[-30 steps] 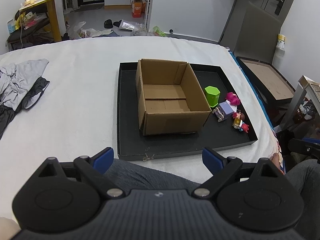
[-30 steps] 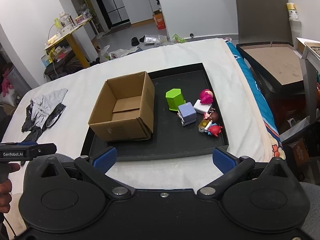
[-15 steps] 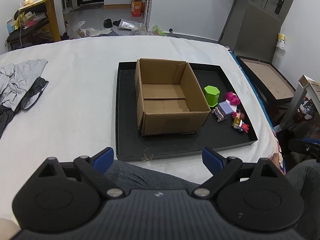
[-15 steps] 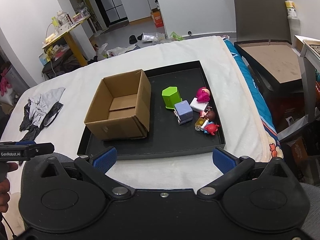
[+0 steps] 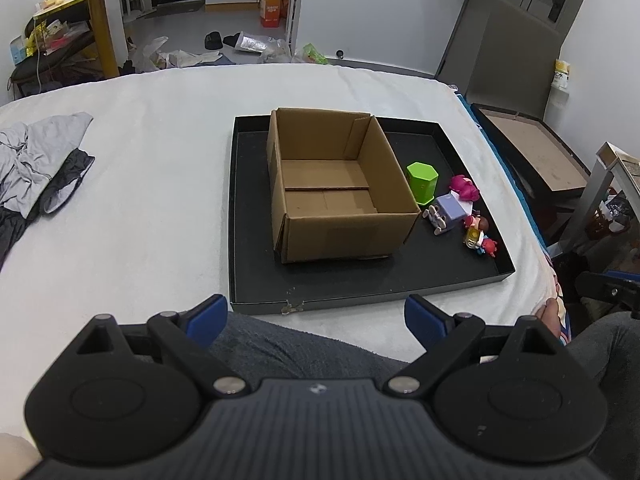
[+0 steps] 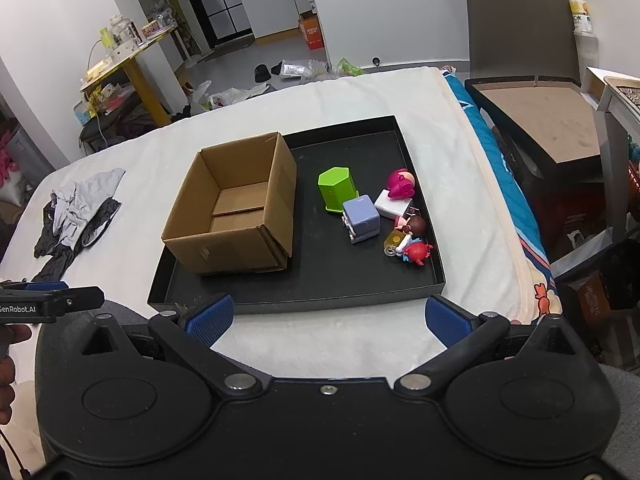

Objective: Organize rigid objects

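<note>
Toys (image 6: 394,216) lie on black tray (image 6: 360,292) beside empty cardboard box (image 6: 236,204).

Both views are bright and evenly lit by soft indoor light, with no harsh glare. The cardboard box (image 5: 336,184) casts only a faint shadow on the black tray (image 5: 248,216). Focus is sharp throughout. Fisheye bending curves walls and floor toward the rims, with dark corners at 2 and 10 o'clock.

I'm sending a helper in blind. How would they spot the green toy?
Find the black tray on the white bed, with the cardboard box in it. Just right of the box stands the green hexagonal toy, the only green piece, upright beside a lavender cube.
</note>
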Available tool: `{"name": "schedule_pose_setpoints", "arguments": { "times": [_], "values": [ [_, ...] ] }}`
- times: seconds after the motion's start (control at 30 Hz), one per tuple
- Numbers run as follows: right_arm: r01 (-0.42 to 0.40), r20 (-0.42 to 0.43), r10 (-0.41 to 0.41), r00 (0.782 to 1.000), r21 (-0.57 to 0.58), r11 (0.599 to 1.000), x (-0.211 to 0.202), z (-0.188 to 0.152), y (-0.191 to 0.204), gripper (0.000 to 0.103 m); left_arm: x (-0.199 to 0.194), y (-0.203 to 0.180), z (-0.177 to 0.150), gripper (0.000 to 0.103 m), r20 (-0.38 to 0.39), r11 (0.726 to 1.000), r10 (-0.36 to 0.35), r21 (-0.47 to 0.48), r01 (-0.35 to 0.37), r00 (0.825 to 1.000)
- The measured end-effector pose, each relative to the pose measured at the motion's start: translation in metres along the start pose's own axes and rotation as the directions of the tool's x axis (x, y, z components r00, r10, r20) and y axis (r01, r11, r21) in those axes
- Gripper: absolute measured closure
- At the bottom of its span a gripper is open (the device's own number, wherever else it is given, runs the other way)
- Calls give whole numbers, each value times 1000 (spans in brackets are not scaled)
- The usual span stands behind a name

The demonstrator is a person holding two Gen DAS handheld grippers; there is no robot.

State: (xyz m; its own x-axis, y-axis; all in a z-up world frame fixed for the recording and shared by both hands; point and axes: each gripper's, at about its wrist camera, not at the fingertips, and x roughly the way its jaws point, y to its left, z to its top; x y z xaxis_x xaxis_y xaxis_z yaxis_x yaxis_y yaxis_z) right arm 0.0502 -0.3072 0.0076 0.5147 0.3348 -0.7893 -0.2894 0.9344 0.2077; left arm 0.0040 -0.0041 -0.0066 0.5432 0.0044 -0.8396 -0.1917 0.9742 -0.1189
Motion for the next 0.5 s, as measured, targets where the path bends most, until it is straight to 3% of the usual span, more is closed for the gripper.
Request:
{"name": "schedule_pose_setpoints", "arguments": {
  "times": [0.5],
  "values": [
    [11, 2, -11, 1000, 7, 1000, -1, -1, -2, 0, 0, 0, 0, 9, 3, 1000, 2, -4, -2, 1000]
  ]
}}
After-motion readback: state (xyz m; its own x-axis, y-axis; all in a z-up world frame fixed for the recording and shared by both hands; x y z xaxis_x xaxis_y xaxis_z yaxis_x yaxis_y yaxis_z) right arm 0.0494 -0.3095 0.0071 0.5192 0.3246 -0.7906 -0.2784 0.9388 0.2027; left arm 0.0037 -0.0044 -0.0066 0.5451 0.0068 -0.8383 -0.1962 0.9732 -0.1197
